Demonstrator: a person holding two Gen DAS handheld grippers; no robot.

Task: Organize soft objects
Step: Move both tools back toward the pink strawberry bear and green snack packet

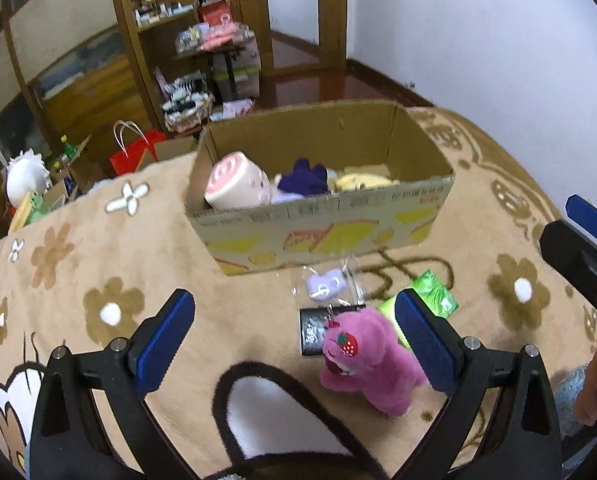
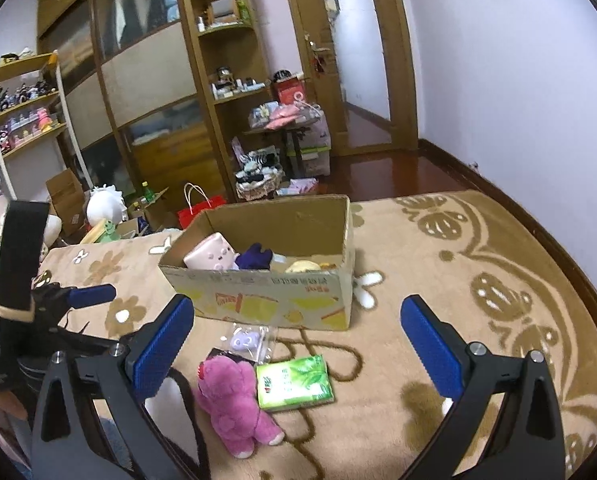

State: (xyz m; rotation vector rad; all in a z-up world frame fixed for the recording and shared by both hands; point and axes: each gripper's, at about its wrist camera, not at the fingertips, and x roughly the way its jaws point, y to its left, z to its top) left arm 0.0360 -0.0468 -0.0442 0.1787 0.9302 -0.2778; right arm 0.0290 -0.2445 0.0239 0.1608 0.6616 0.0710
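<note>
On the far left of my right camera I see my left gripper [image 2: 92, 295]. Only one blue finger [image 2: 92, 295] shows there. In my left camera the left gripper [image 1: 294, 336] is wide open, with nothing between its blue pads [image 1: 166, 336]. It hangs over the soft brown blanket [image 1: 98, 260] with flowers on it.

A bit to the right lies the pink bear [image 1: 368, 360]. It has a red strawberry on its face. It lies on the blanket, just in front of the box. In my left camera it sits close to the right-side pad of the left gripper. I cannot tell if they touch. A small black card [image 1: 312, 330] lies partly under the bear. Behind it is a clear bag with a little purple toy [image 1: 324, 285] inside.

Next to the bear is a green tissue pack [image 2: 294, 382]. It touches the bear's side in my right camera.

Behind all of these sits the cardboard box [image 2: 266, 300]. It is open on top. Inside I see a pink square plush [image 2: 212, 257] on the left, a dark purple plush [image 2: 254, 257] in the middle, and a yellow plush [image 2: 300, 266] to the right.

My right gripper [image 2: 296, 344] is wide open too. It holds nothing. It hangs above the bear and the tissue pack. In the left camera it [image 1: 590, 220] peeks in at the right edge.
</note>
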